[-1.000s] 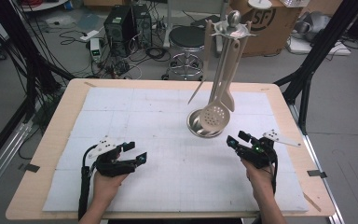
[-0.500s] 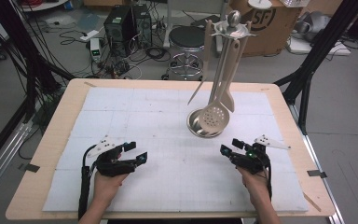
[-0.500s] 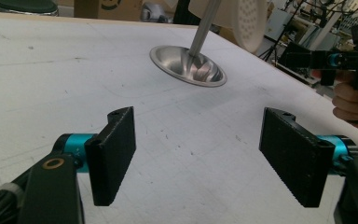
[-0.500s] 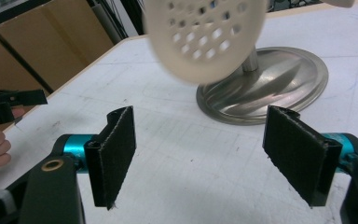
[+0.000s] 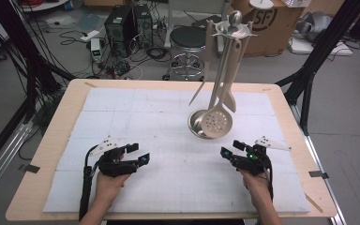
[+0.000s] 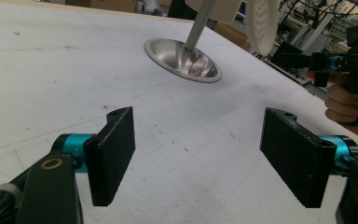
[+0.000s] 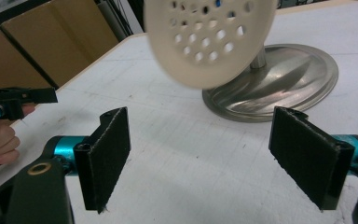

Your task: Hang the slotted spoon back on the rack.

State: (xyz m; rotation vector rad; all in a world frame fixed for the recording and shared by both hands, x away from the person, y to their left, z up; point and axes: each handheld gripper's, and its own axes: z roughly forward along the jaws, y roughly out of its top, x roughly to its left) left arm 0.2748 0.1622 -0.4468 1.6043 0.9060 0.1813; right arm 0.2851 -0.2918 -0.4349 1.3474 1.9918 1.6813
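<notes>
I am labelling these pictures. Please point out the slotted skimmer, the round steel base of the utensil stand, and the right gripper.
Slotted skimmer (image 7: 209, 39), right gripper view, on its perforated disc.
Steel base (image 6: 168, 51), left gripper view, on the bare dished surface.
Right gripper (image 5: 232, 149), high view, midway between its fingertips.

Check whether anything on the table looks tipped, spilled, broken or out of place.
Nothing stands out. The utensil stand sits upright on the white mat, with the slotted spoon and other utensils hanging from its top. Nothing looks spilled or broken.

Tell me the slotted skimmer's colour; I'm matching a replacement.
The skimmer is cream, its round head dotted with holes, seen best in the right gripper view.
</notes>
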